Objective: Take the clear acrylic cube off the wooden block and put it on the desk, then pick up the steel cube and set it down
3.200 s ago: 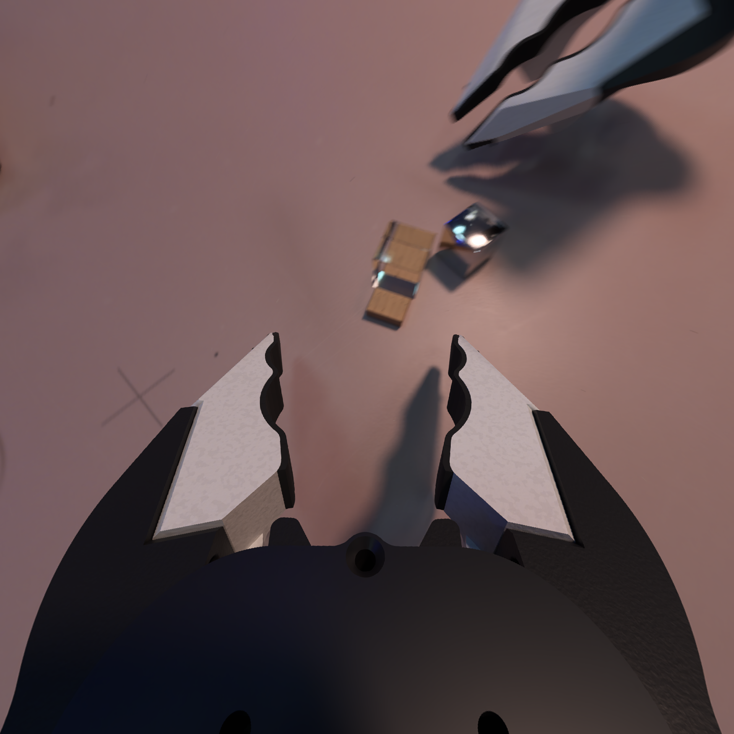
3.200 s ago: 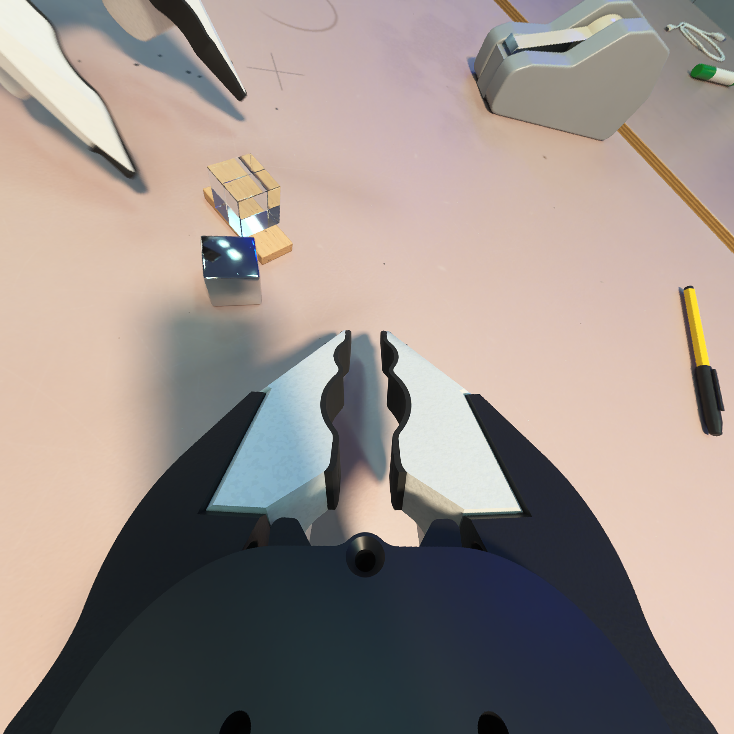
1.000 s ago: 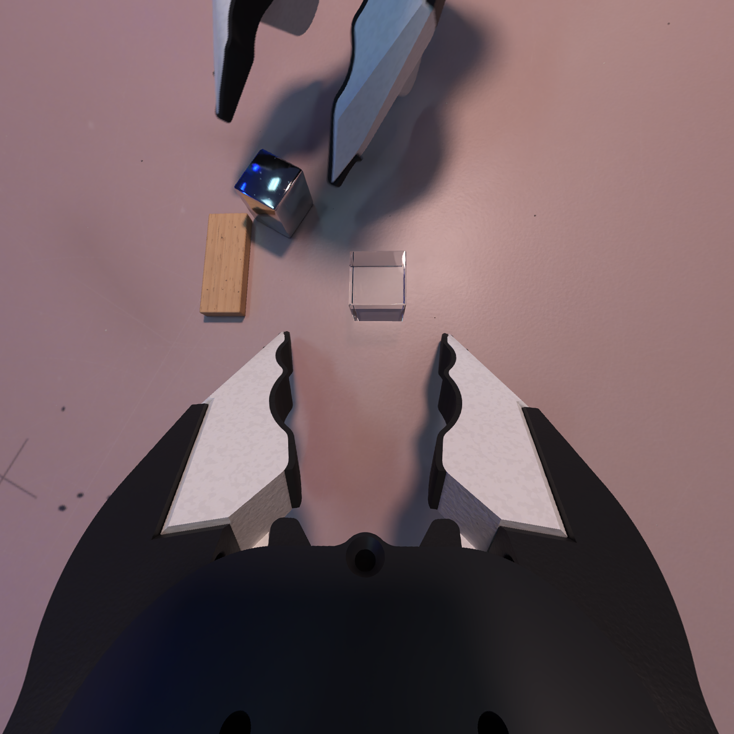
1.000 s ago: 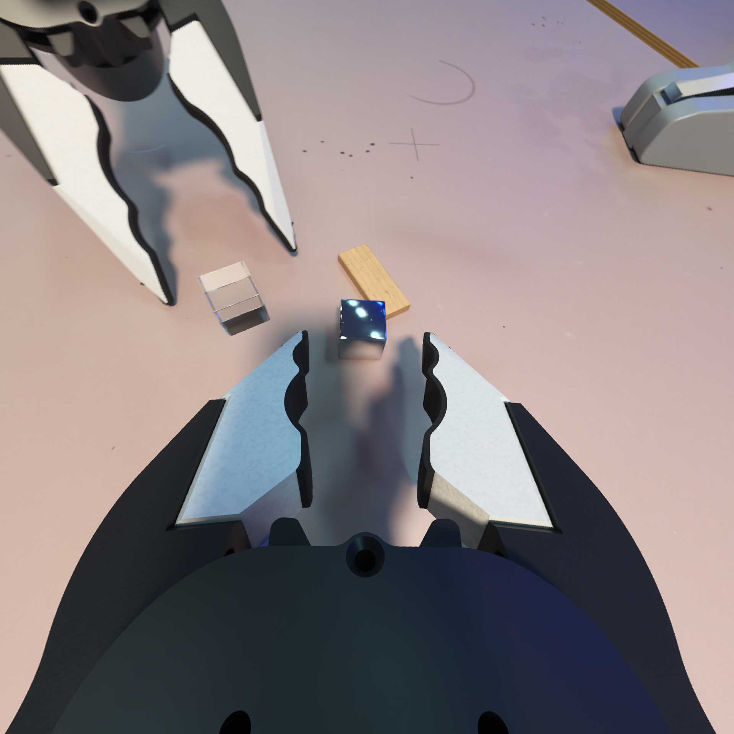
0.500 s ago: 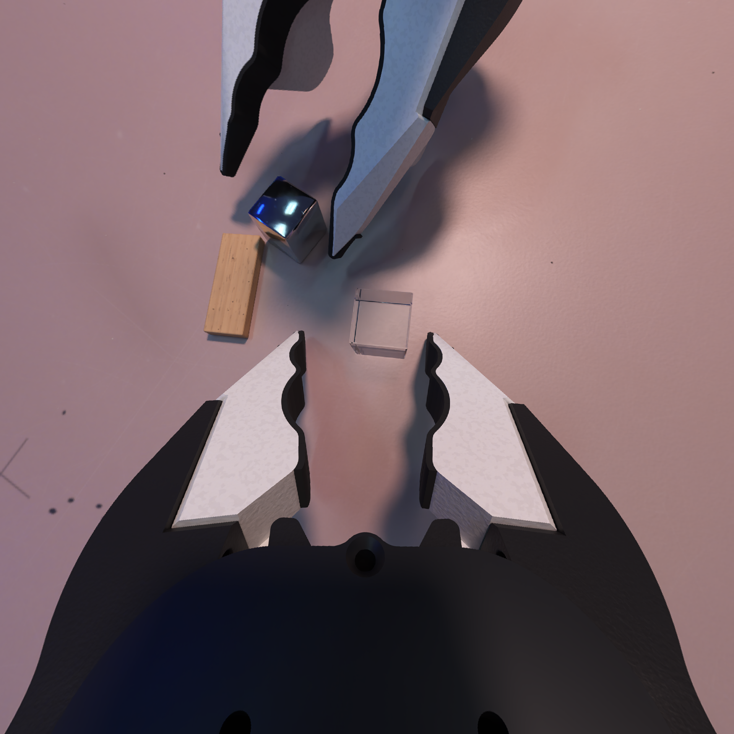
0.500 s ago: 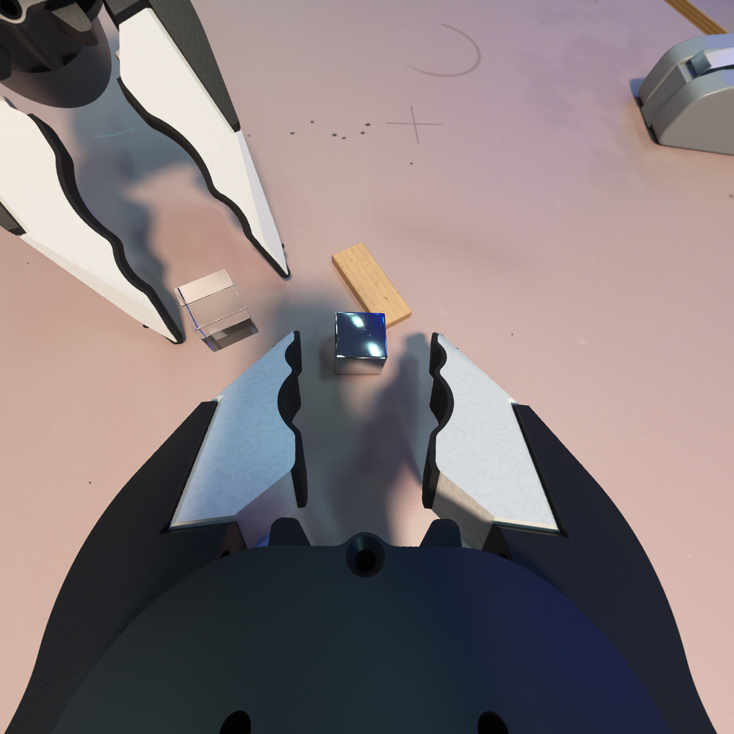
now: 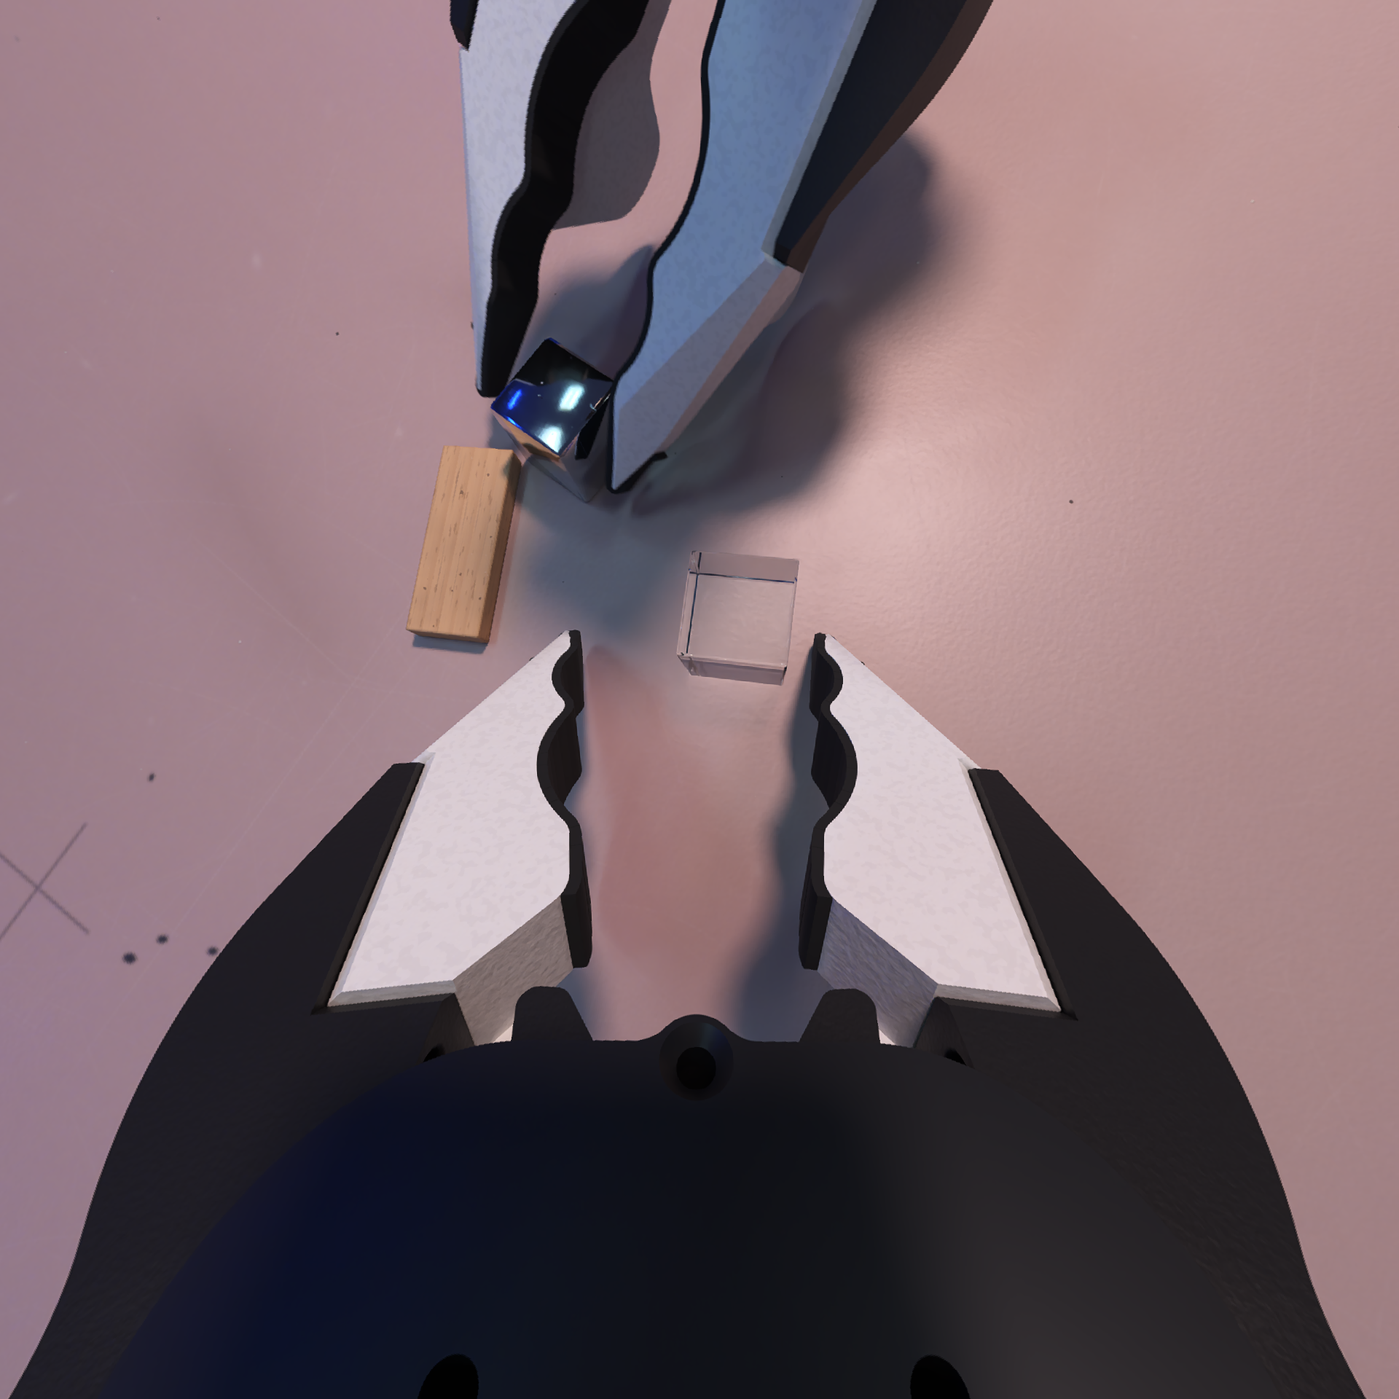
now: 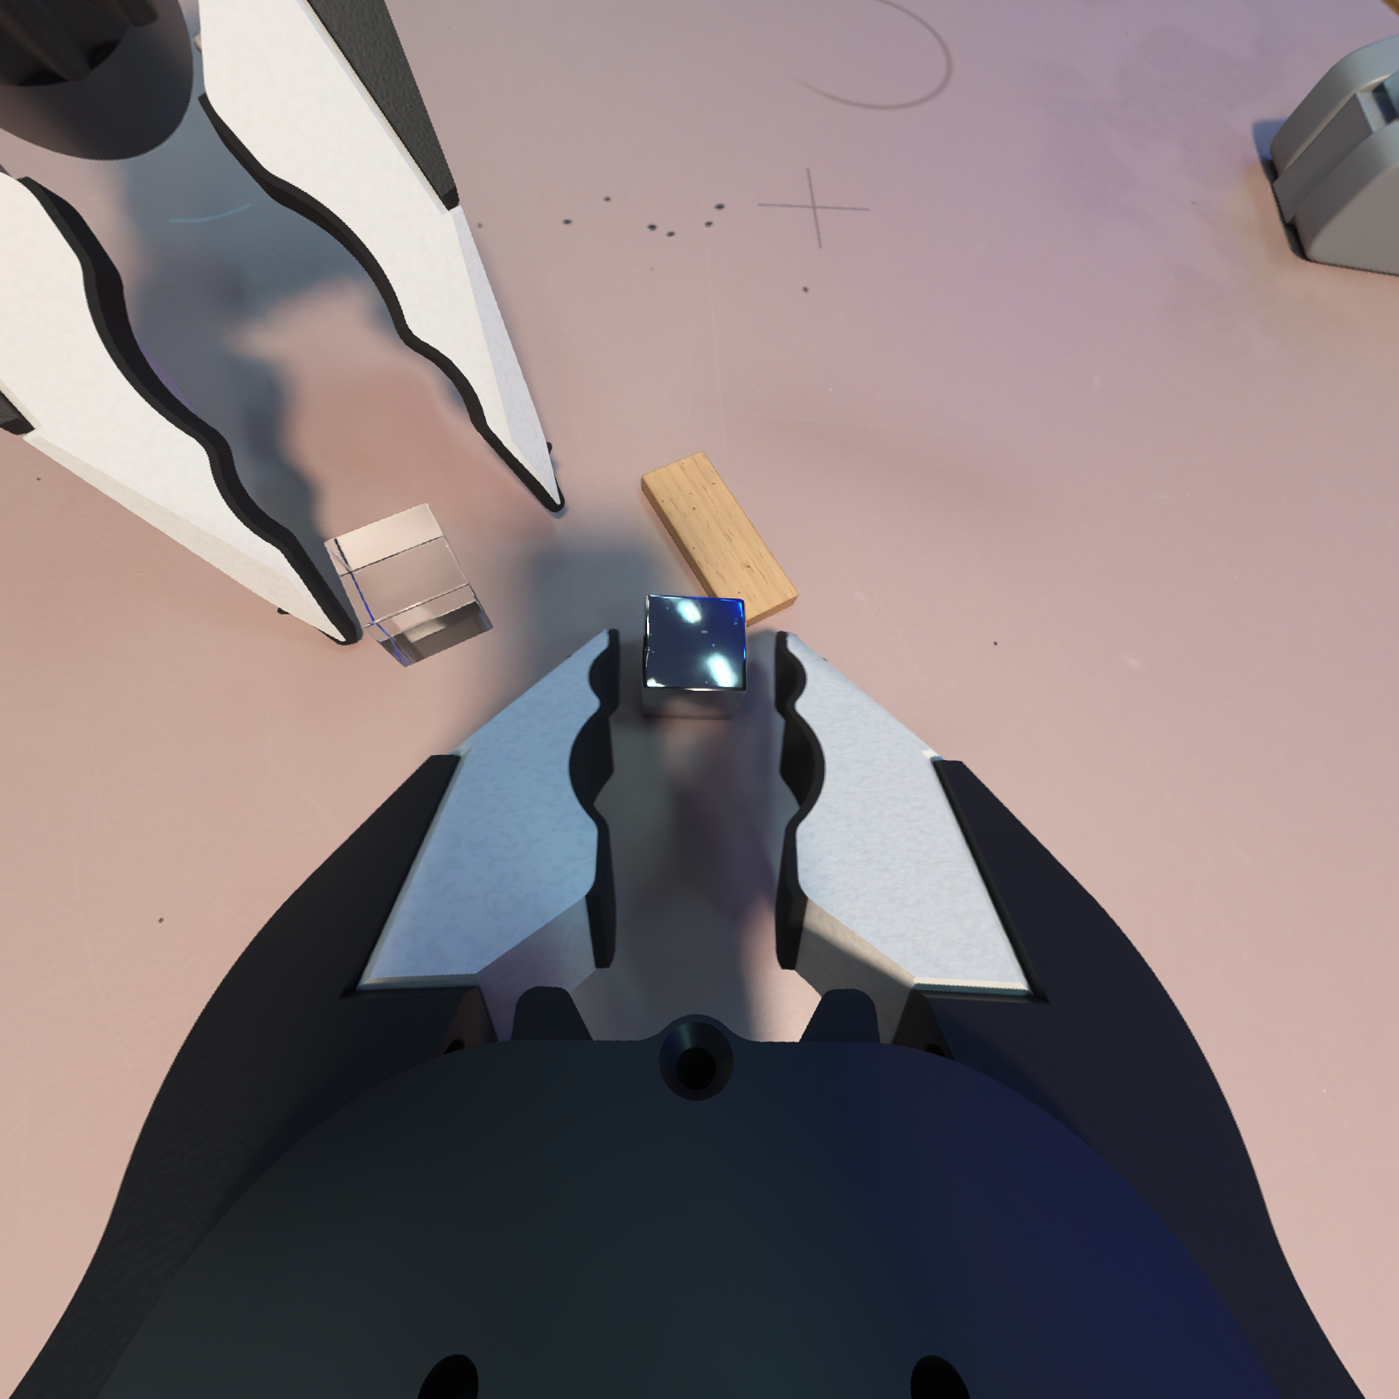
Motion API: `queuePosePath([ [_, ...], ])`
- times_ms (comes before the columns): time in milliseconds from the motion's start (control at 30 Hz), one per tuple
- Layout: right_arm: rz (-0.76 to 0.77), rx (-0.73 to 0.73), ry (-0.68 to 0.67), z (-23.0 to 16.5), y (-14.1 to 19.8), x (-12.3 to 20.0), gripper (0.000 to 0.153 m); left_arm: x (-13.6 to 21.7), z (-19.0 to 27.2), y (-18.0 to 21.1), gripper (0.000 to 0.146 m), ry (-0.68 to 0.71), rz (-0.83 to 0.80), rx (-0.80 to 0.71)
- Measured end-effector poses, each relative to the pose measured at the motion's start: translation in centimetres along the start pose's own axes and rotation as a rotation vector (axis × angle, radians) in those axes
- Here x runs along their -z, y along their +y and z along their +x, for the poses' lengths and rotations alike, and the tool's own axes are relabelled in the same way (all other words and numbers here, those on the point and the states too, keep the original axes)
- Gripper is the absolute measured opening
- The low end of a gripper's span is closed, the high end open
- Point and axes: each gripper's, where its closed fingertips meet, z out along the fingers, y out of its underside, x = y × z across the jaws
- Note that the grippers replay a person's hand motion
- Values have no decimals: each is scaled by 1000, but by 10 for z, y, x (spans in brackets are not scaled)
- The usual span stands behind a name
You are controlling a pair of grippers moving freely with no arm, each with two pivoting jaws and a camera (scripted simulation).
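The clear acrylic cube [image 7: 738, 615] stands on the pink desk just beyond my left gripper [image 7: 693, 643], which is open and empty; the cube sits toward its right fingertip. It also shows in the right wrist view [image 8: 409, 579]. The flat wooden block [image 7: 463, 543] lies bare on the desk, also seen in the right wrist view [image 8: 719, 530]. The shiny steel cube [image 8: 694, 643] stands on the desk between the tips of my right gripper [image 8: 694, 643], whose jaws are open with gaps on both sides. The steel cube [image 7: 551, 400] shows between those fingers in the left wrist view too.
A grey tape dispenser [image 8: 1340, 166] stands at the far right edge of the right wrist view. Pencil marks, a cross [image 8: 814, 206] and an arc, lie on the desk beyond the block. The left gripper's fingers [image 8: 484, 356] reach in from the upper left.
The right gripper has moved forward so its tips now flank the steel cube, and its jaws have narrowed. The left gripper has narrowed slightly and stays by the acrylic cube.
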Motion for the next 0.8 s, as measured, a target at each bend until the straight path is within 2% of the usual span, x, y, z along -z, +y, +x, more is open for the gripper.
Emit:
queuePosePath([
  [67,5,3,-1,0,-1,0,27,0,0,0,60,-1,-1,-1],
  [533,6,13,0,-2,-1,0,27,0,0,0,60,-5,-3,-4],
  [800,78,-21,-40,-5,-10,7,27,1,-1,0,60,-10,-5,-6],
])
